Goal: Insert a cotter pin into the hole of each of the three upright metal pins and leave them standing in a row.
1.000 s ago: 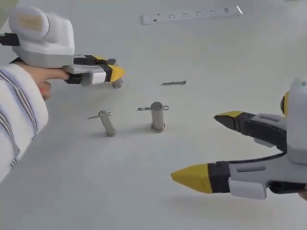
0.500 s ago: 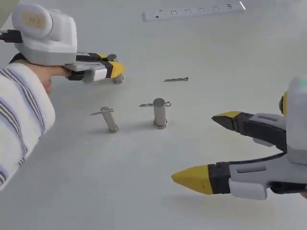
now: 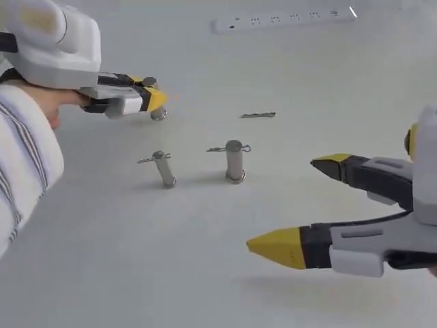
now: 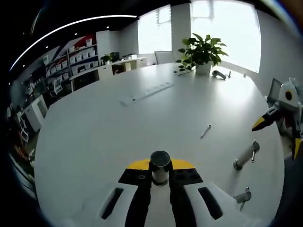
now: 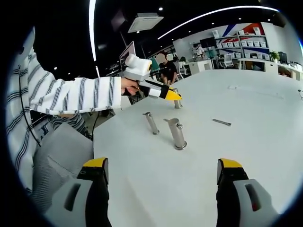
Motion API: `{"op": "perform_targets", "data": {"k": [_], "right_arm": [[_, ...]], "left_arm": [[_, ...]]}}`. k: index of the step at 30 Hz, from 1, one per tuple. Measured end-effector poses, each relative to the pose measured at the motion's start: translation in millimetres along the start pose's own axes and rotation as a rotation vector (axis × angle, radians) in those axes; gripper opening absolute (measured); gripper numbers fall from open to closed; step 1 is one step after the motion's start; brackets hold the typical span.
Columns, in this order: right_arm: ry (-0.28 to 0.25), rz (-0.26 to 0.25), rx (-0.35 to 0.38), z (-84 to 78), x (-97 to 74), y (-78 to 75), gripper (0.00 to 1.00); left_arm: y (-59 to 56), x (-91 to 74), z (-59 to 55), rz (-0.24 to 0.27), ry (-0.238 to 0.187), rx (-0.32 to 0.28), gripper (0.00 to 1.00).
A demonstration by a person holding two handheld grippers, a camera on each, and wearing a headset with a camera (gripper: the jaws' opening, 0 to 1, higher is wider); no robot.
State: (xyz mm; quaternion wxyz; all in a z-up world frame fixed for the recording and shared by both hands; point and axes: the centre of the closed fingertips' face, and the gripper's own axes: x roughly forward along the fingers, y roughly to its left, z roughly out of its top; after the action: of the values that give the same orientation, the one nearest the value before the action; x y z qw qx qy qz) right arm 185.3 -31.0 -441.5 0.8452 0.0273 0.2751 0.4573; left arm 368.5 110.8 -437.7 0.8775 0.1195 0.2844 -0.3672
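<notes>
Three in row on white table [image 3: 102, 260]: far-left pin [image 4: 160, 168] gripped upright by left tongs [image 3: 153, 101], closed around it; leaning pin [image 3: 166, 171] at centre; upright pin [image 3: 235, 164] just right of it; both with cotter pins [image 3: 217, 149] through heads; loose cotter pin [image 3: 258, 115] lying farther back, right; right tongs [image 3: 281, 203] wide open, empty, near right; power strip [image 3: 283, 18] at far edge.

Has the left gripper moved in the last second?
Yes. The left gripper, holding a metal pin, shifted left, away from the loose cotter pin.
</notes>
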Motion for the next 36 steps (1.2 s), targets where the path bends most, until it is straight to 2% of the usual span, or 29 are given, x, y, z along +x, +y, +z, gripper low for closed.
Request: {"op": "perform_targets", "data": {"k": [5,11,15,19,26,28,31,36], "right_arm": [[-0.001,0.005,-0.003,1.9,0.1,3.5,0.95],[-0.001,0.018,-0.001,3.0,2.0,7.9,0.95],[0.001,0.023,-0.007,3.4,3.8,11.0,0.95],[0.0,0.029,-0.016,5.4,4.1,14.1,0.95],[0.001,0.03,-0.03,7.2,3.4,15.0,0.95],[0.002,0.032,-0.037,8.0,2.0,17.2,0.95],[0.003,0.032,-0.042,8.9,0.6,18.4,0.96],[0.019,0.017,-0.052,9.3,-3.2,19.4,0.97]], "left_arm": [[6.6,-22.2,4.9,0.018,-0.005,-0.006,0.09],[-6.3,-53.8,9.5,0.04,-0.022,0.014,0.09],[-16.2,-77.5,13.9,0.038,-0.05,0.019,0.09],[-19.6,-90.3,15.1,0.03,-0.068,0.047,0.09],[-38.4,-109.8,17.1,-0.009,-0.091,0.067,0.09],[-47.3,-115.1,18.1,-0.02,-0.096,0.077,0.09],[-57.2,-119.6,21.1,-0.04,-0.116,0.081,0.09],[-74.9,-120.3,21.2,-0.066,-0.121,0.094,0.09]]}}
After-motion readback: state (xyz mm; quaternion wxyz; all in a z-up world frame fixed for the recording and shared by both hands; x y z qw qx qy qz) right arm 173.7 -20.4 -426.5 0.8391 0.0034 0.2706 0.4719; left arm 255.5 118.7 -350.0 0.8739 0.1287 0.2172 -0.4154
